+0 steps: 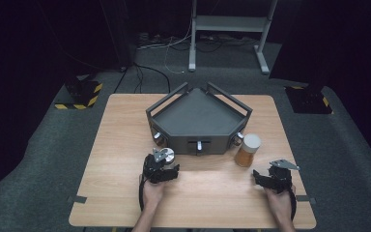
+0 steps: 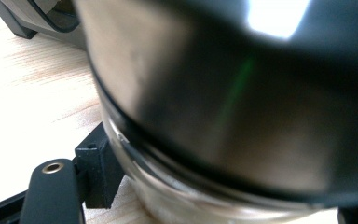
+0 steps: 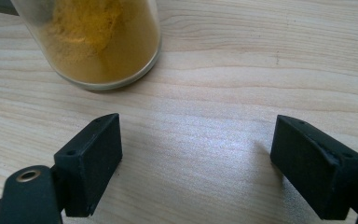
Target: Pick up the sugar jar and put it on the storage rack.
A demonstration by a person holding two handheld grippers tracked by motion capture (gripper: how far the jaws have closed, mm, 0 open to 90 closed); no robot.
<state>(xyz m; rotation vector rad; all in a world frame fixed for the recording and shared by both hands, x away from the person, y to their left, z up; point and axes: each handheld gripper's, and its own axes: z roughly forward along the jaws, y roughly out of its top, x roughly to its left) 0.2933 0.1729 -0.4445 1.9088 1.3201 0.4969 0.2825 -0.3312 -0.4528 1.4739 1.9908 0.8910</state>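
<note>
Closing around a jar with a silver lid [image 1: 166,155], the left claw [image 1: 163,166] sits at the front left of the tabletop [image 1: 125,145], just before the dark tray [image 1: 198,118]. In the left gripper view the jar [image 2: 223,116] crowds right up to the camera, its glass base on the wood and 1 black pad [image 2: 97,172] close against its lower wall; whether that pad already presses the glass I cannot tell, and the other pad is hidden.

Risks as I judge them: the grip looks low, near the base, so a lift could let the jar tip forward. Smooth glass may slip if the pinch is light. A lopsided squeeze could shove the jar into the tray's front wall, which is near.

The right claw [image 1: 270,180] rests spread wide at the front right, nothing between its pads [image 3: 91,163]. A second jar of orange powder [image 3: 98,42] stands just ahead of it, apart from the pads; a careless forward nudge could knock it over.
</note>
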